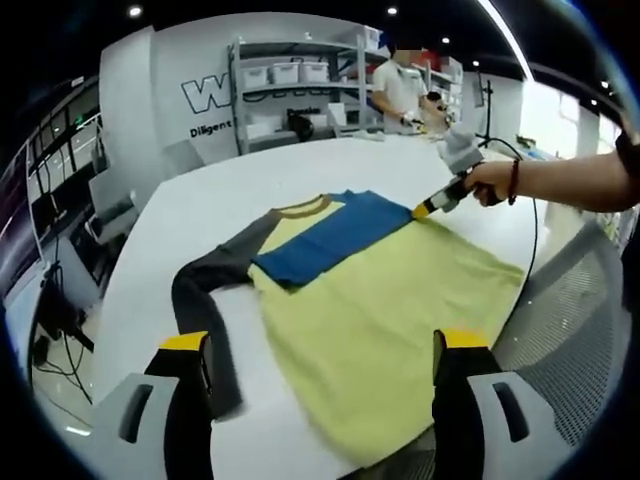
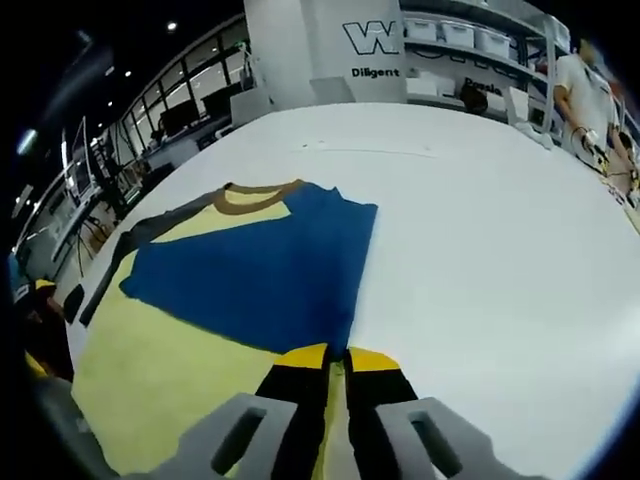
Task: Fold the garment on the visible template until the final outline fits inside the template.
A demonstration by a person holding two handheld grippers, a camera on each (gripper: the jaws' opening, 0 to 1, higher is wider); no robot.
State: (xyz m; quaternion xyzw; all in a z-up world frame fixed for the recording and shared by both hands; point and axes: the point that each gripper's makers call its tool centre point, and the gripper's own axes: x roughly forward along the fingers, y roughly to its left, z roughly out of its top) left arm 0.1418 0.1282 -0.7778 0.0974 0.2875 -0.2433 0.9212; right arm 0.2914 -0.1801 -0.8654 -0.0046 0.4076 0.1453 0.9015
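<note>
A long-sleeved garment (image 1: 380,300) lies flat on the white table (image 1: 190,200). Its body is yellow, its collar brown (image 1: 305,207). The blue sleeve (image 1: 330,240) is folded across the chest, and the grey sleeve (image 1: 200,290) trails toward me on the left. My left gripper (image 1: 322,345) hovers open over the garment's near hem, with nothing between its fingers. In the left gripper view my right gripper (image 1: 420,210), held by a hand (image 1: 490,183), pinches the garment's far right edge. In the right gripper view my right gripper (image 2: 338,358) is shut on the garment's edge (image 2: 160,370) beside the blue sleeve (image 2: 260,270).
Bare white table (image 2: 480,250) spreads beyond the garment. A person (image 1: 400,85) stands at the far side near shelves with bins (image 1: 290,75). A mesh chair (image 1: 580,330) sits past the table's right edge. Desks and cables (image 1: 50,320) are on the left.
</note>
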